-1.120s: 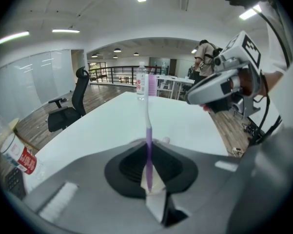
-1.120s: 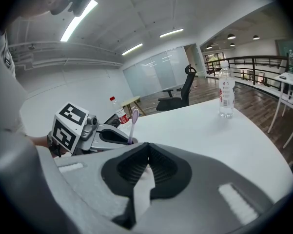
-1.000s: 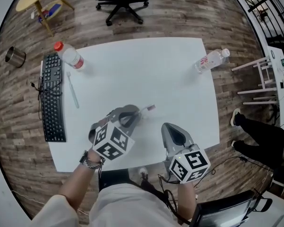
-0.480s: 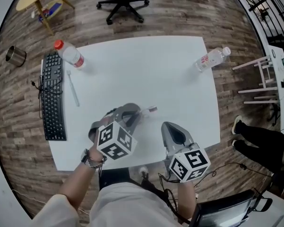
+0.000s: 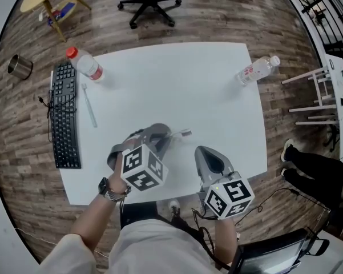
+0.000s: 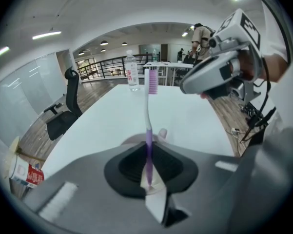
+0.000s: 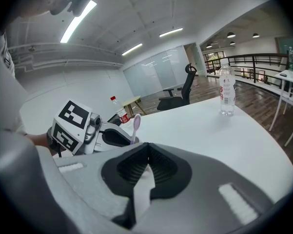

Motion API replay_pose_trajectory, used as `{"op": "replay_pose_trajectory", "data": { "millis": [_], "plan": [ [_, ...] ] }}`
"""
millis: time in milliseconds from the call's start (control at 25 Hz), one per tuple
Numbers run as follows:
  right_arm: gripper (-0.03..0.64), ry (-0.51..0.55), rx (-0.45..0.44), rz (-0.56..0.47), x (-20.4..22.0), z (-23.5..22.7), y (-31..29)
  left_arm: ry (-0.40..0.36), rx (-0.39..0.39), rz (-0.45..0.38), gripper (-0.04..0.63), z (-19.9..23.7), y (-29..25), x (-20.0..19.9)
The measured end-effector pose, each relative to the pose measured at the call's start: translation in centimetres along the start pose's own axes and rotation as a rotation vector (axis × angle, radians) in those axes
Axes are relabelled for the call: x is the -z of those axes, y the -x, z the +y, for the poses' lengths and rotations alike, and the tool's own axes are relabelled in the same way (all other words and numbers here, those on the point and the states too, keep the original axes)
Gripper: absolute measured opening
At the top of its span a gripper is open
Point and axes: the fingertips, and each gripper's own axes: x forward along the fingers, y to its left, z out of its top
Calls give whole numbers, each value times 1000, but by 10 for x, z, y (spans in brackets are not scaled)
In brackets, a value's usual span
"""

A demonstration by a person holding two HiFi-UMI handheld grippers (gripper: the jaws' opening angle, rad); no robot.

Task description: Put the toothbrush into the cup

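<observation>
White table (image 5: 177, 79): left gripper (image 6: 148, 177) clamps toothbrush (image 6: 147, 106), purple handle fading white, pink bristle head pointing away from gripper; right gripper (image 7: 147, 165) jaws together, empty.

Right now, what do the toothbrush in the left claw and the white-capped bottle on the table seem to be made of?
Toothbrush: probably plastic with a smooth finish; the handle goes from purple to white, and the bristle head is pink. Bottle: clear thin plastic by the look, with a see-through wall, a printed label and a white cap.

A keyboard (image 5: 64, 117) and red-capped bottle (image 5: 85, 65) are shown at the table's (image 5: 177, 79) left edge, a clear bottle (image 5: 255, 71) near its far right corner.
</observation>
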Motion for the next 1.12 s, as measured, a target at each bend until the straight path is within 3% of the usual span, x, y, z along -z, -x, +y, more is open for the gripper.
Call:
{"op": "replay_pose_trajectory", "data": {
  "millis": [1120],
  "plan": [
    [2,-3,5,16,5,1,-2,-12,4,-3,49,1,0,-1]
  ]
}}
